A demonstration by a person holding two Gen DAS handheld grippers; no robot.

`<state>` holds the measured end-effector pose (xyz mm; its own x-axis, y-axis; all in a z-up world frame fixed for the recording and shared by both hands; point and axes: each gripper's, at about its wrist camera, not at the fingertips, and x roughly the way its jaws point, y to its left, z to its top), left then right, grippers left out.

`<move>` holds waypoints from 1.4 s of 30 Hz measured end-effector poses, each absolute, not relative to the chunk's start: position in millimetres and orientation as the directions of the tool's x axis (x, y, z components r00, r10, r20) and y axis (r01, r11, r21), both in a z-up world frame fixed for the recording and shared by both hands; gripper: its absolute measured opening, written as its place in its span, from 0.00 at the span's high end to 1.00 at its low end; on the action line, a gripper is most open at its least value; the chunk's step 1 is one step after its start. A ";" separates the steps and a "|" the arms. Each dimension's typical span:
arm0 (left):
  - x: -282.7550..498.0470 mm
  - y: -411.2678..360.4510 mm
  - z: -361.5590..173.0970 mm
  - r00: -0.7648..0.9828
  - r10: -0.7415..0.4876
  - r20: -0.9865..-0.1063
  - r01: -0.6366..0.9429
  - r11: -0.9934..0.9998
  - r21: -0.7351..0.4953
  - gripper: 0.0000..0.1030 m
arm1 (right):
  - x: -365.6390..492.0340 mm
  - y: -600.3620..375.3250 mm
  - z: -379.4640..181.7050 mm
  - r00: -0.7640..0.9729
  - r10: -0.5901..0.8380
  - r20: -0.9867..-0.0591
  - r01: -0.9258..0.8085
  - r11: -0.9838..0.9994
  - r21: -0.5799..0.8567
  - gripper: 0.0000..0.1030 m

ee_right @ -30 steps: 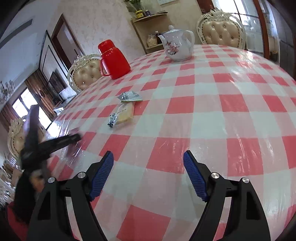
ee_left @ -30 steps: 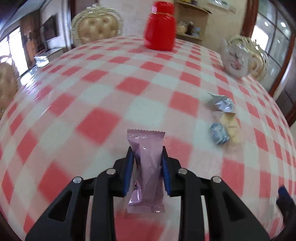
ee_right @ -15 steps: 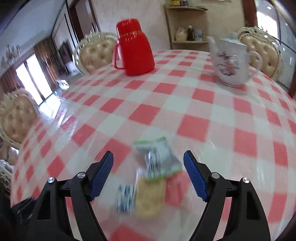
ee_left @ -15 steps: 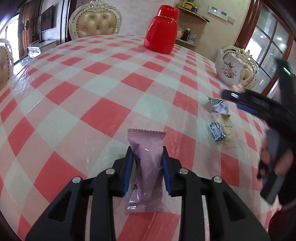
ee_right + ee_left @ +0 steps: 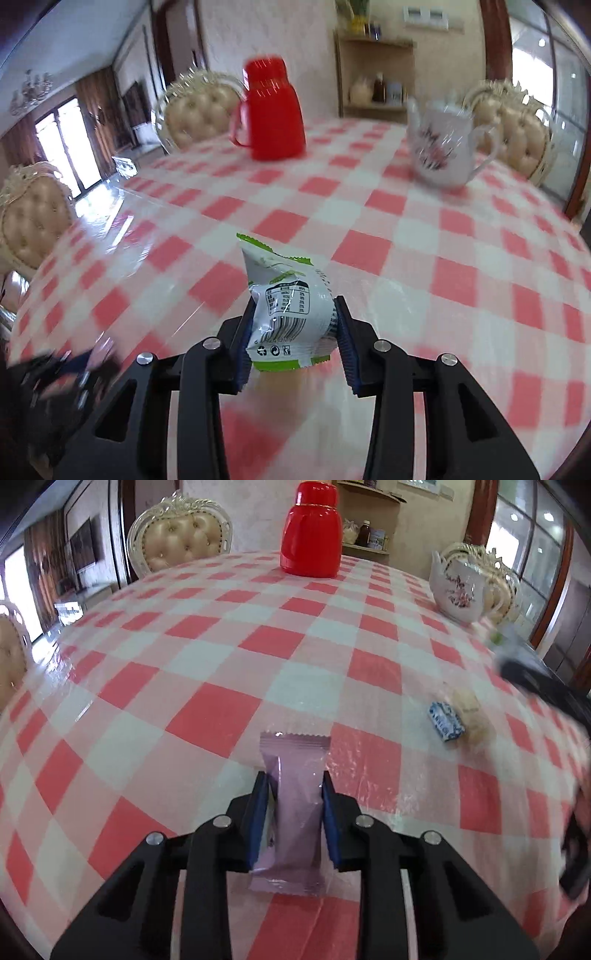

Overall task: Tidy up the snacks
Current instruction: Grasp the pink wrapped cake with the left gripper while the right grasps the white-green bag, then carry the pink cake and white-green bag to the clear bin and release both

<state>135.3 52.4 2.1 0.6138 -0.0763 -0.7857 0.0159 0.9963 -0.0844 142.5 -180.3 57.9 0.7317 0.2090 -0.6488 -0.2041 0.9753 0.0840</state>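
The left gripper [image 5: 291, 794] is clamped on a pink packet [image 5: 295, 805], its blue pads pressing both long sides. The packet's long axis runs straight ahead along the fingers, crimped end pointing toward the far edge of the counter [image 5: 207, 657]; its near end hangs below the pads.

The right gripper [image 5: 293, 328], whose jaws have just been closing, now pinches a white-and-green packet [image 5: 288, 310]. That packet stands tilted, its green crimped top leaning left and away, barcode side facing the camera, lower green seam just under the pads. It is lifted clear of the cloth.

In the left view one more snack lies near the right edge of the counter: a packet [image 5: 458, 720] with a blue end and pale contents, long axis slanting toward the far right. So three snacks in all, two held and one lying.

Also on the counter: one red jug [image 5: 312, 531] at the far edge and one white teapot [image 5: 460, 587] toward the far right corner.

The right view is motion-blurred, so the teapot and jug smear. In the left view the right gripper is only a dark blur at the right border.
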 end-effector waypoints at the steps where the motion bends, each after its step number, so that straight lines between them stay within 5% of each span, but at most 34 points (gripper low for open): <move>1: 135.3 54.7 2.4 0.614 -0.088 -0.784 0.015 0.995 -0.100 0.79 | 128.8 -181.1 60.5 0.743 0.202 -0.639 -0.201 0.977 0.075 0.62; 10: 128.1 73.1 18.1 0.660 -0.177 -0.730 0.003 0.973 -0.233 0.79 | 33.1 -178.5 39.5 0.741 0.254 -0.621 -0.184 0.967 0.176 0.62; 25: 119.8 55.8 20.7 0.687 -0.111 -0.718 -0.004 0.988 -0.156 0.79 | 31.2 -174.3 27.3 0.712 0.257 -0.653 -0.176 0.966 0.188 0.62; 42: 25.6 23.6 30.5 0.733 -0.137 -0.667 0.028 0.985 -0.172 0.79 | 11.0 -205.8 31.2 0.701 0.362 -0.614 -0.126 0.911 0.393 0.62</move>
<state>25.6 23.6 30.5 0.7327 -0.1371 -0.6666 0.0276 0.9847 -0.1722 11.0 -205.8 31.2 0.7010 0.3620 -0.6145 -0.1256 0.9108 0.3932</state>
